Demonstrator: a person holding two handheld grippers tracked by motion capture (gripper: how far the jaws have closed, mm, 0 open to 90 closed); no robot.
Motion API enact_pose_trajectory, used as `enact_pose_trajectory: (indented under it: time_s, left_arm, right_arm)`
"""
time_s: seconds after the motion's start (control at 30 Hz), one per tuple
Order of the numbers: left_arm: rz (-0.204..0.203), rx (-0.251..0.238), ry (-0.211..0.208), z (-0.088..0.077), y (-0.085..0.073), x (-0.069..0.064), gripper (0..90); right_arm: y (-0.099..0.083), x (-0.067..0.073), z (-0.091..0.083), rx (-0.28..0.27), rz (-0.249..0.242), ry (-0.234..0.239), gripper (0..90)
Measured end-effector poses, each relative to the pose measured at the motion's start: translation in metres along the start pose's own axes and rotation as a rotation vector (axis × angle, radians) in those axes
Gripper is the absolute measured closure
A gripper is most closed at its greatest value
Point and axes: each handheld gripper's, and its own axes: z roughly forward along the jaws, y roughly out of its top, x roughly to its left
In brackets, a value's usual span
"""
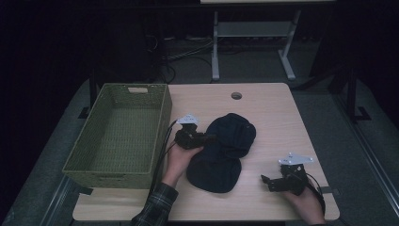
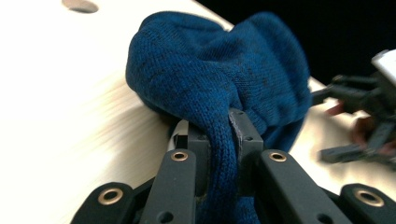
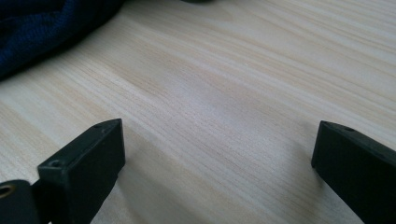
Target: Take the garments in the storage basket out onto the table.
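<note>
A: Count, please. Garments on the table (image 1: 273, 117)?

B: One dark blue knitted garment (image 1: 221, 150), bunched into a heap near the table's middle. The knit ribbing is clear in the left gripper view (image 2: 219, 84). I cannot tell what kind of garment it is.

A: Containers?

B: One green woven basket (image 1: 162, 117) at the left edge of the table, with a handle slot in its far wall. Its mesh floor is bare.

A: Tools?

B: Two grippers, one per hand. The left gripper (image 1: 207, 139) sits just right of the basket, at the heap's left side. Its jaws are clamped on a fold of the knit, pads pressing the cloth from both sides (image 2: 217, 140).

A: And the other?

B: The right gripper (image 1: 266, 181) is low over the table near the front right corner, well apart from the garment. Its jaws stand wide, only bare wood between them (image 3: 217, 154). A corner of the blue knit lies at the top left of that view (image 3: 42, 28).
</note>
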Motion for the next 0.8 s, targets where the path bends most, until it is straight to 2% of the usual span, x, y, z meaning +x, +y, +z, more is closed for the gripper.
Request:
enact_pose_trajectory:
  time_s: [0.37,0.6,0.73,0.8]
  left_arm:
    - [0.000,0.081,0.113,0.009,-0.019,0.010,79.4]
    - [0.029,0.152,0.197,0.013,-0.031,0.014,77.2]
    - [0.046,0.162,0.231,0.013,-0.033,0.012,70.7]
    - [0.052,0.158,0.252,0.010,-0.032,0.011,60.6]
  right_arm:
    - [0.000,0.000,0.000,0.000,0.000,0.000,2.3]
    - [0.000,0.000,0.000,0.000,0.000,0.000,2.3]
    - [0.000,0.000,0.000,0.000,0.000,0.000,2.3]
    - [0.000,0.000,0.000,-0.001,0.000,0.000,2.3]
